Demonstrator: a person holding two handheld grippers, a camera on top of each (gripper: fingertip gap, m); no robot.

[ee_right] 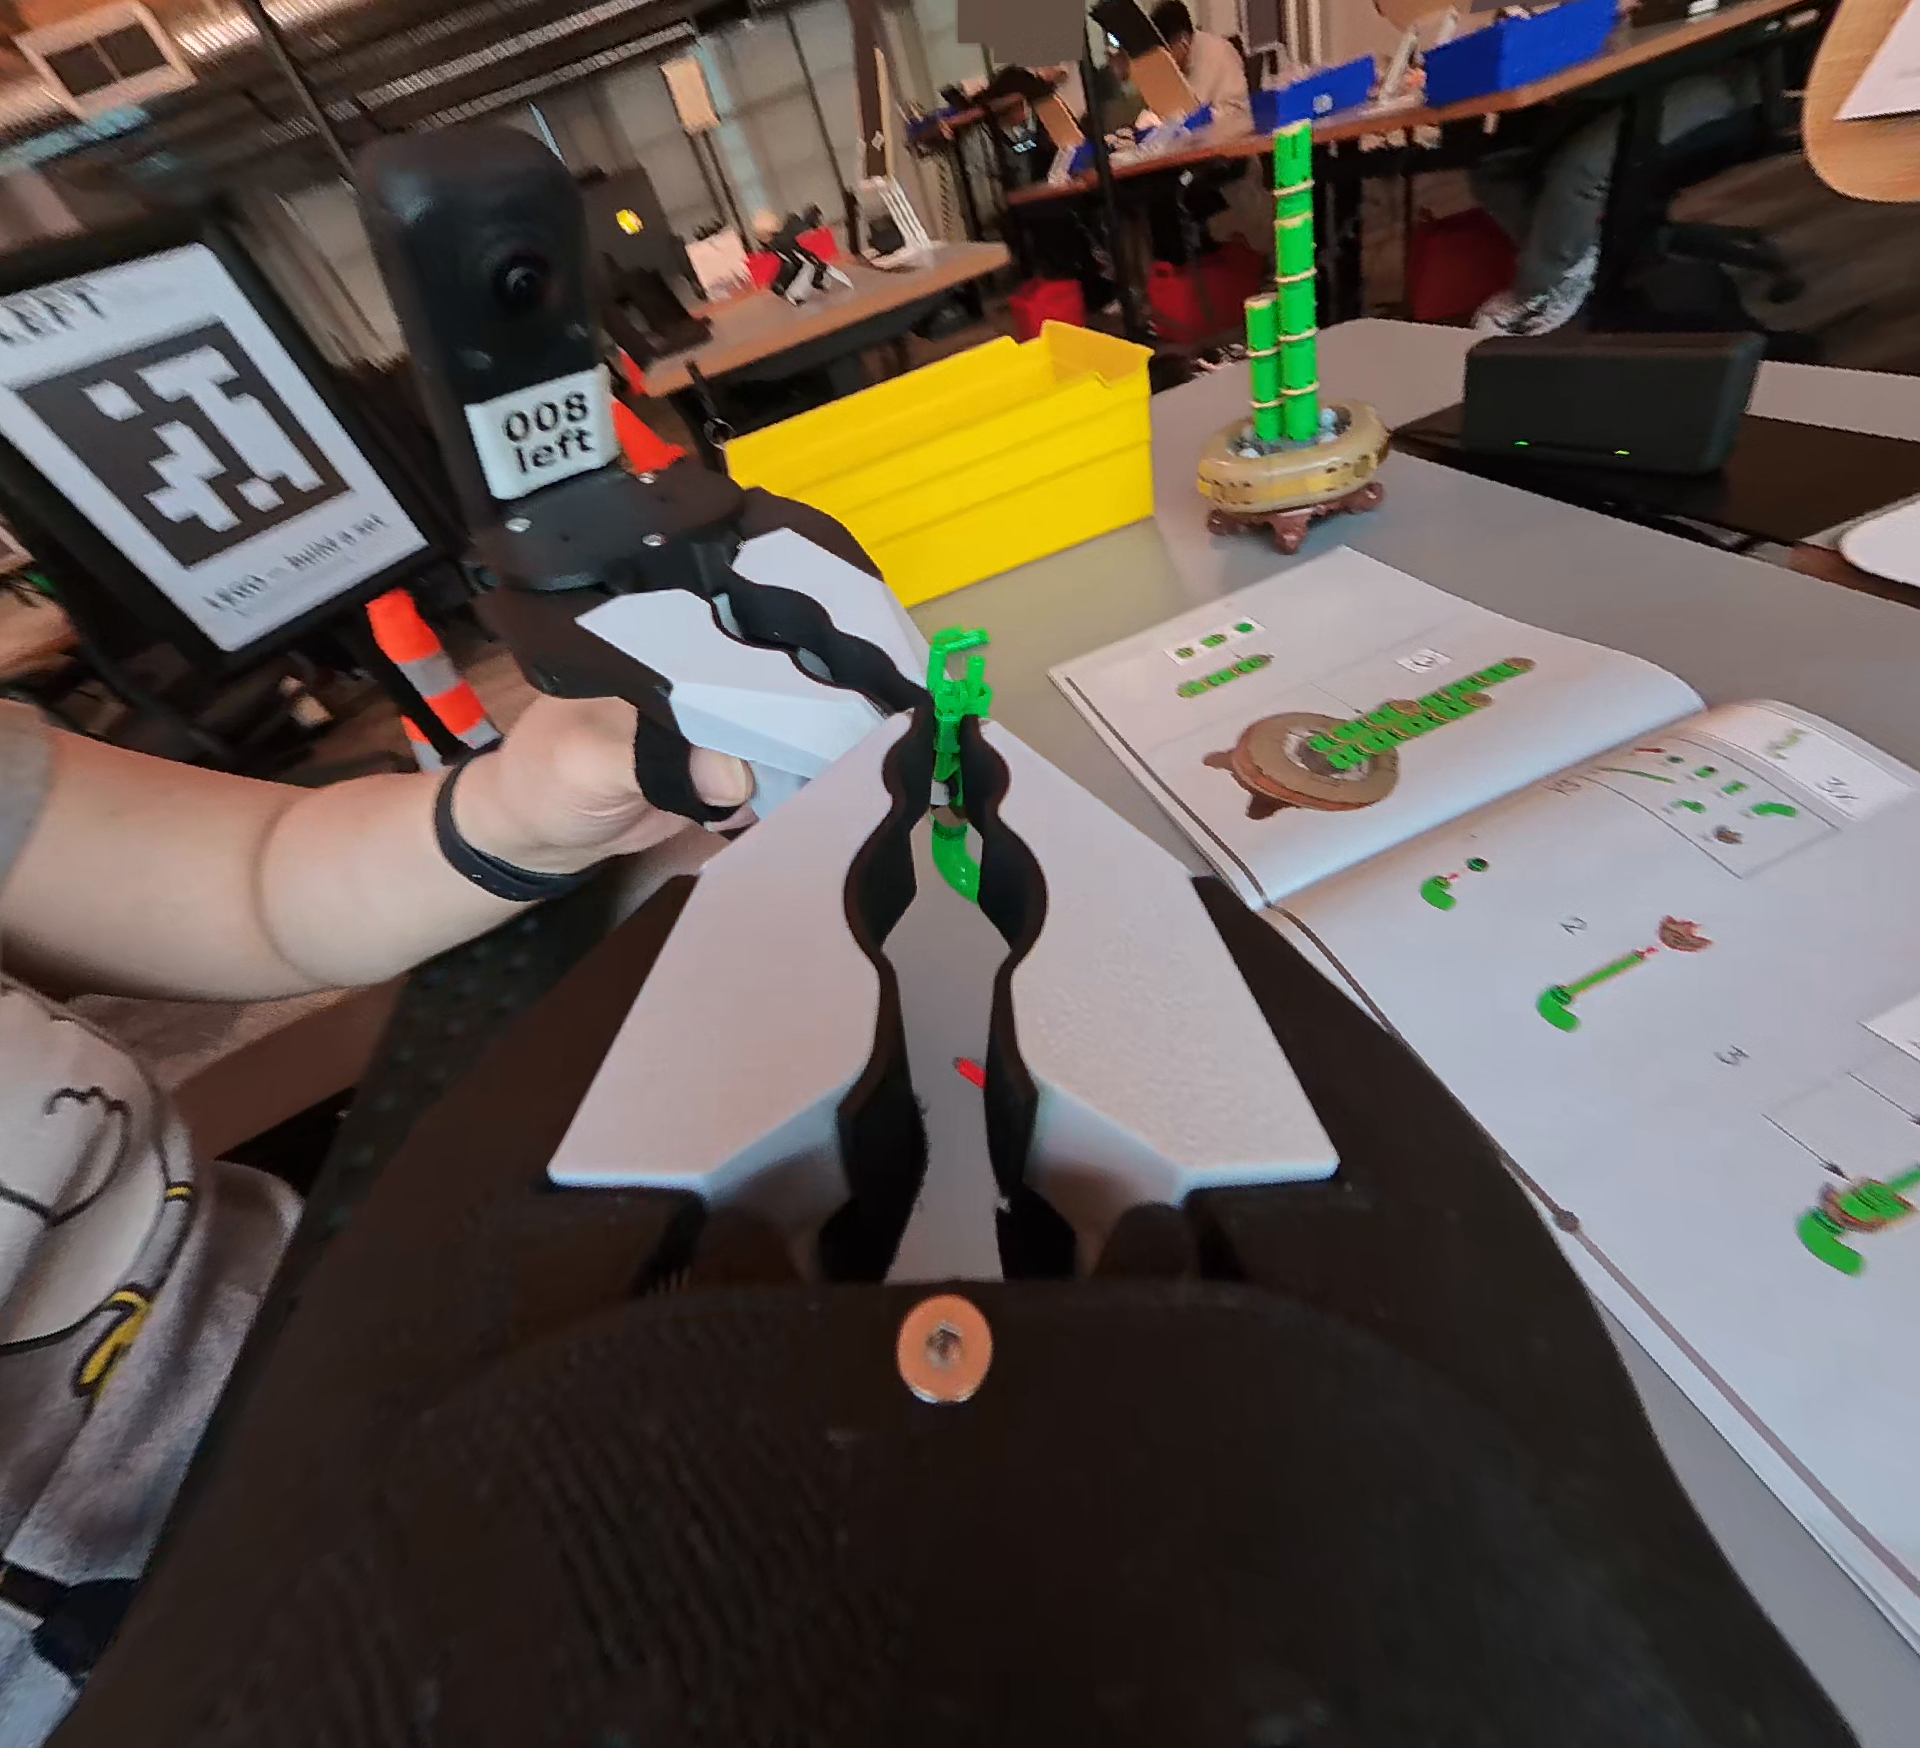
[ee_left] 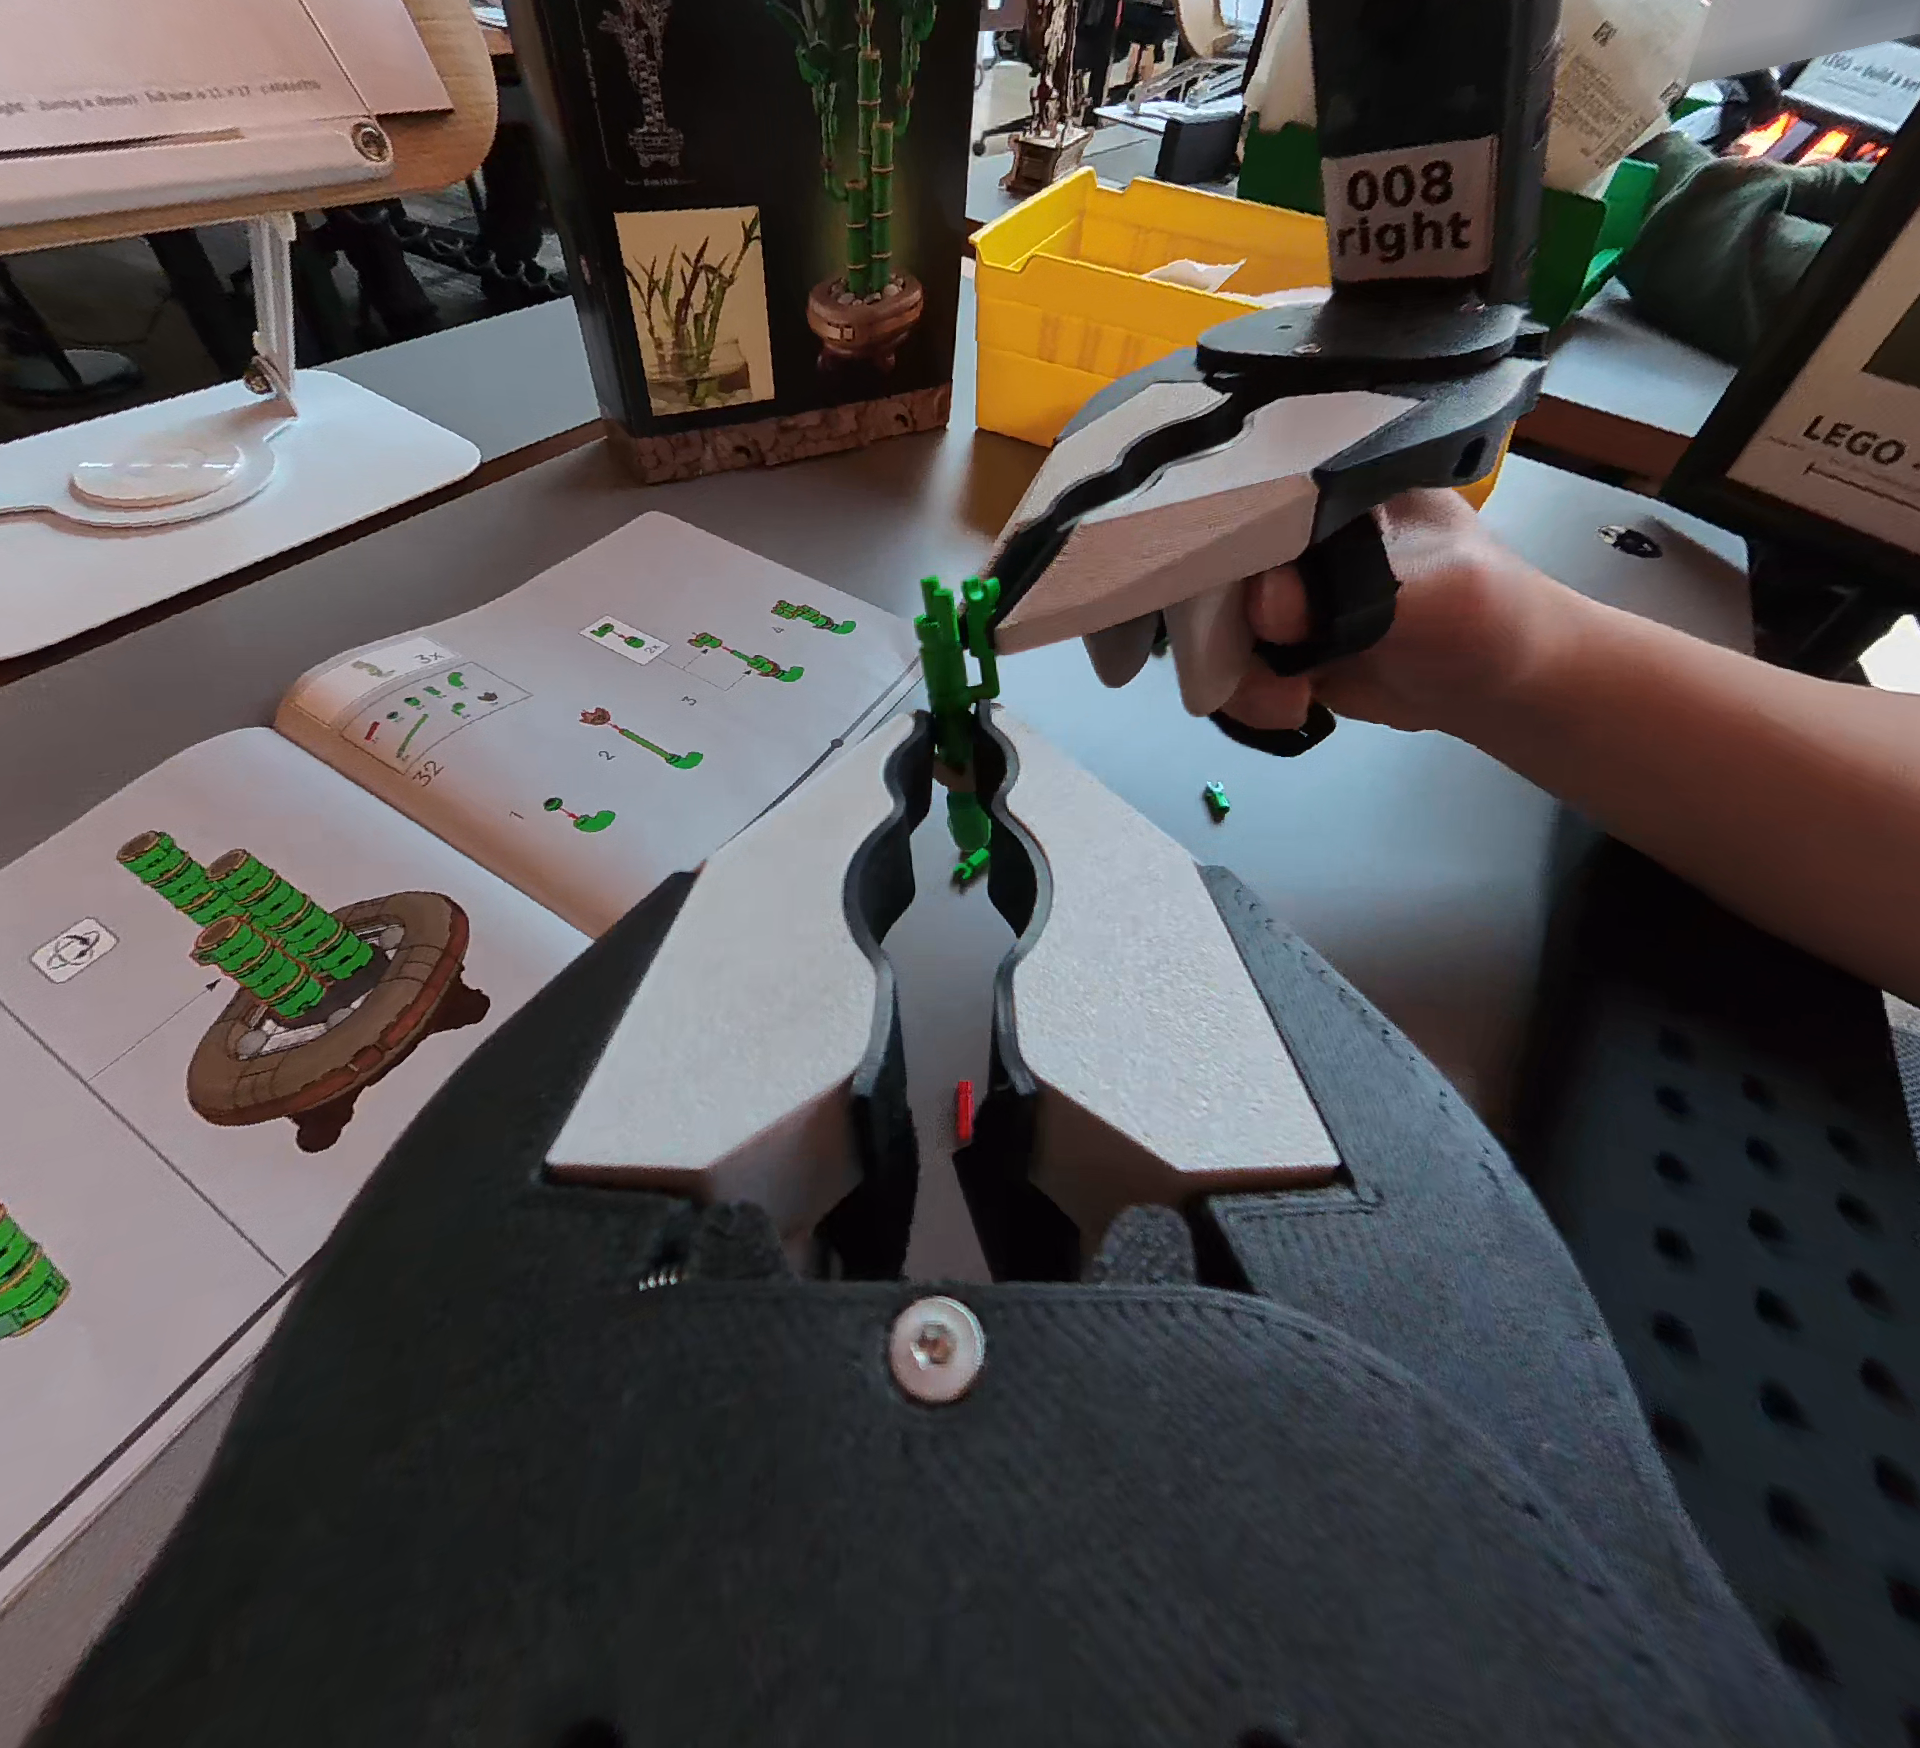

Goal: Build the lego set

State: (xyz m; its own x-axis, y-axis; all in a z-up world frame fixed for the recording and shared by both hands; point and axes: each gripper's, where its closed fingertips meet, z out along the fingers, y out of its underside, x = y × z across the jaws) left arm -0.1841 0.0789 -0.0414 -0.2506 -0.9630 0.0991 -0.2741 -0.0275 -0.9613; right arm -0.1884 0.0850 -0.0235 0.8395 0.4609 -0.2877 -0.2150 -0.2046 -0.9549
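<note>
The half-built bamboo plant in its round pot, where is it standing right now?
In the right wrist view the bamboo model stands on the grey table, right of the yellow bin, beyond the open instruction booklet.

Instruction booklet [ee_left: 436, 867] open on table [ee_left: 1403, 867], box [ee_left: 748, 140] behind it, bin [ee_left: 1122, 306] right of box

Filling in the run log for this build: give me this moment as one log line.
phase: joining parts | left tool: shut on green stem assembly | right tool: shut on same assembly | red piece: on table | manual: open
</note>
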